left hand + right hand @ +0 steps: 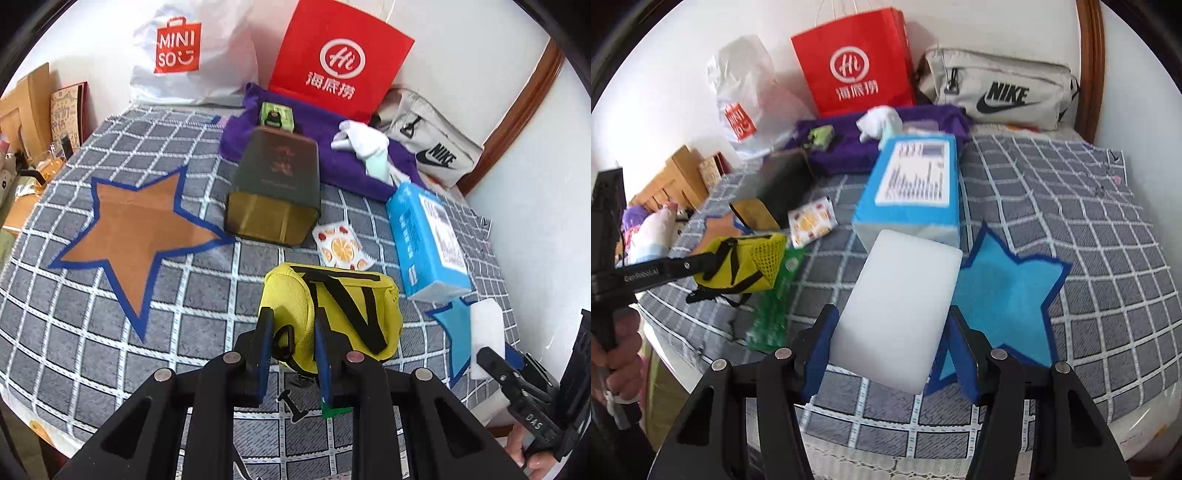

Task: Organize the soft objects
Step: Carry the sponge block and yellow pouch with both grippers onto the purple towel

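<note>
My left gripper point(293, 325) is shut on a yellow pouch with black straps point(343, 306) and holds it above the checked bedspread point(110, 350); the pouch also shows in the right wrist view point(742, 266). My right gripper point(890, 325) is shut on a white foam block point(901, 310), held just left of a blue star mat point(1004, 295). The block also shows in the left wrist view point(487, 336). An orange star mat point(136, 229) lies to the left of the pouch.
A blue tissue pack point(424, 236), a dark box on its side point(277, 192), a fruit-print packet point(341, 247), white socks point(364, 142) on a purple towel point(332, 158), a red paper bag point(340, 59), a Miniso bag point(184, 51) and a Nike bag point(1001, 92) lie around. A green packet point(775, 306) lies near the bed's edge.
</note>
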